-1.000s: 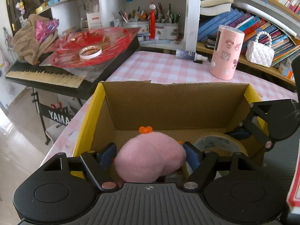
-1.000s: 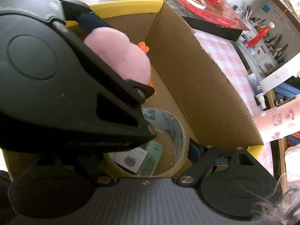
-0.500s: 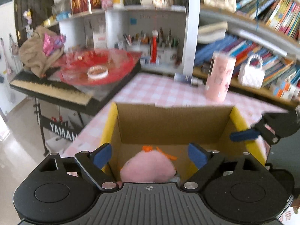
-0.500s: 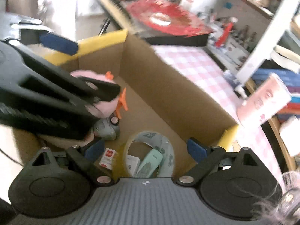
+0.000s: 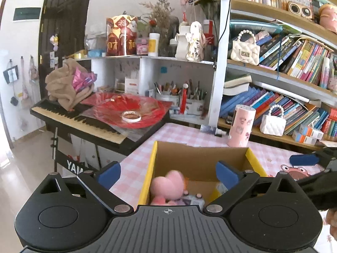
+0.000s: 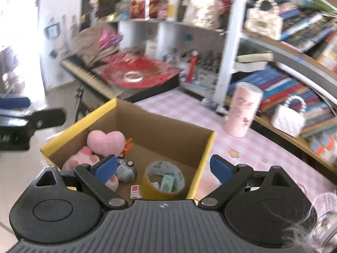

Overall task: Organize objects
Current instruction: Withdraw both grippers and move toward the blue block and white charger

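Observation:
A cardboard box with yellow rims (image 5: pixel 198 160) (image 6: pixel 160 124) stands on the pink checked table. Inside it lie a pink heart plush (image 5: pixel 168 184) (image 6: pixel 106 140), a pink paw plush (image 6: pixel 81 159), a grey toy (image 6: pixel 125 170), a tape roll (image 6: pixel 163 179) with a mint item (image 6: pixel 167 182) in its hole, and a small card (image 6: pixel 134 190). My left gripper (image 5: pixel 167 171) is open and empty above the box's near side. My right gripper (image 6: pixel 163 166) is open and empty, raised over the box's near right corner. The right gripper's blue fingertip also shows in the left wrist view (image 5: pixel 303 159).
A pink cylinder (image 5: pixel 241 125) (image 6: pixel 242 109) and a white handbag (image 5: pixel 272 122) stand behind the box by the bookshelf. A keyboard (image 5: pixel 84 124) with a red sheet and a small tape ring (image 5: pixel 131 116) sits at the left. The table edge drops to the floor at left.
My left gripper let go of the pink heart plush, which now lies in the box. Both grippers have risen up and back out of the box.

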